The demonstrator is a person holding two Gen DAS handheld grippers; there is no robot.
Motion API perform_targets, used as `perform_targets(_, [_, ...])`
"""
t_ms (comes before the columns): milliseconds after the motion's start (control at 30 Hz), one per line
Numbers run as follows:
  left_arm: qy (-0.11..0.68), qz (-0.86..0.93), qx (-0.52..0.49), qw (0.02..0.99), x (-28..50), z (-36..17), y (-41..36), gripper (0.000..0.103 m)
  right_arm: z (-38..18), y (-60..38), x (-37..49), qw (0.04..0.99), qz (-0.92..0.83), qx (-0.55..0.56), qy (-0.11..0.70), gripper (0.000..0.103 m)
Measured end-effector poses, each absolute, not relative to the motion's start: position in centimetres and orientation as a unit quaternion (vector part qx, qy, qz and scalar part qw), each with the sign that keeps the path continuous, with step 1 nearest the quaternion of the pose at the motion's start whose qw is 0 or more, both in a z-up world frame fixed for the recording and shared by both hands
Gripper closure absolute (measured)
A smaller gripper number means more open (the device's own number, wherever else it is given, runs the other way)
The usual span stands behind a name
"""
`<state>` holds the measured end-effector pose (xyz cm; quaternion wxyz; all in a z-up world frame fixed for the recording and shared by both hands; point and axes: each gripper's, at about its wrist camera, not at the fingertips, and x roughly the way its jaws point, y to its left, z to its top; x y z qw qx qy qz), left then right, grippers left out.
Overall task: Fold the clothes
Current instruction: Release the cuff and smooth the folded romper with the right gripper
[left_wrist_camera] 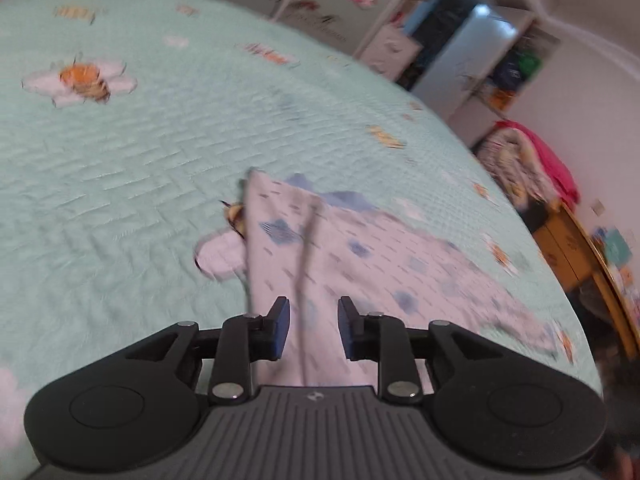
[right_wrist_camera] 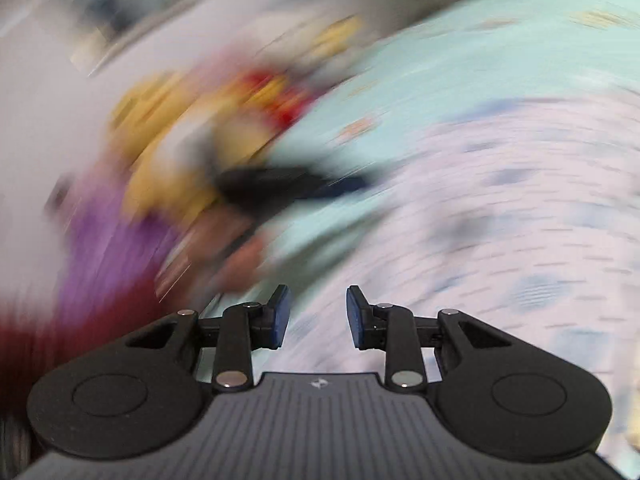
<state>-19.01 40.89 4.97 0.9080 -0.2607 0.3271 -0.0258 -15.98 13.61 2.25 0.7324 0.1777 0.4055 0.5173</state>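
Both tools (left_wrist_camera: 314, 330) (right_wrist_camera: 318, 318) gape over pale garment (left_wrist_camera: 360, 256) (heavily blurred).

No legible text, number or brand name can be made out; only a small emblem is seen on each gripper's ribbed body, at six o'clock.

Soft, even daylight across the left wrist view, no harsh shadows on the mint bedspread (left_wrist_camera: 160, 152). Mild blur here: the patterned garment (left_wrist_camera: 360, 256) smears at its edges, and the shelves (left_wrist_camera: 460, 60) at the top right are out of focus. Fisheye bends the bed's far edge into a curve. Over to the right wrist view: heavy swirling blur, colours streaking in arcs, the pale cloth (right_wrist_camera: 500, 220) barely readable. Only each black claw (right_wrist_camera: 318, 318) body stays sharp.
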Motion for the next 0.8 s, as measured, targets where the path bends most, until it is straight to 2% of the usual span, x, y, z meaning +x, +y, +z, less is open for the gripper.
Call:
perform_targets(100, [0.329,-0.079,-0.235,0.911,-23.4,5.7,37.6,0.077,-0.6,11.9,-12.5,0.75,0.426,0.261,0.434,0.07])
perform_targets(200, [0.356,-0.12,-0.19,0.907,-26.3,5.0,34.1,0.077,-3.3,11.8,-10.7,0.723,0.392,0.336,0.459,0.07])
perform_targets(400, [0.397,-0.131,-0.175,0.892,-28.3,2.6,32.7,0.079,-3.3,14.5,-10.2,0.722,0.398,0.327,0.462,0.07])
perform_targets(467, [0.409,-0.115,-0.165,0.89,-28.5,1.9,32.6,0.084,-3.1,15.2,-9.8,0.729,0.393,0.316,0.463,0.084])
perform_targets(500, [0.414,-0.109,-0.16,0.89,-28.6,1.7,32.6,0.085,-2.9,15.2,-9.7,0.736,0.39,0.315,0.454,0.103])
perform_targets(600, [0.42,-0.104,-0.152,0.889,-28.9,1.7,32.7,0.085,-2.5,14.9,-9.5,0.758,0.38,0.313,0.427,0.103])
perform_targets(800, [0.422,-0.104,-0.138,0.89,-29.4,2.2,32.5,0.087,-3.4,14.4,-9.5,0.77,0.36,0.279,0.446,0.099])
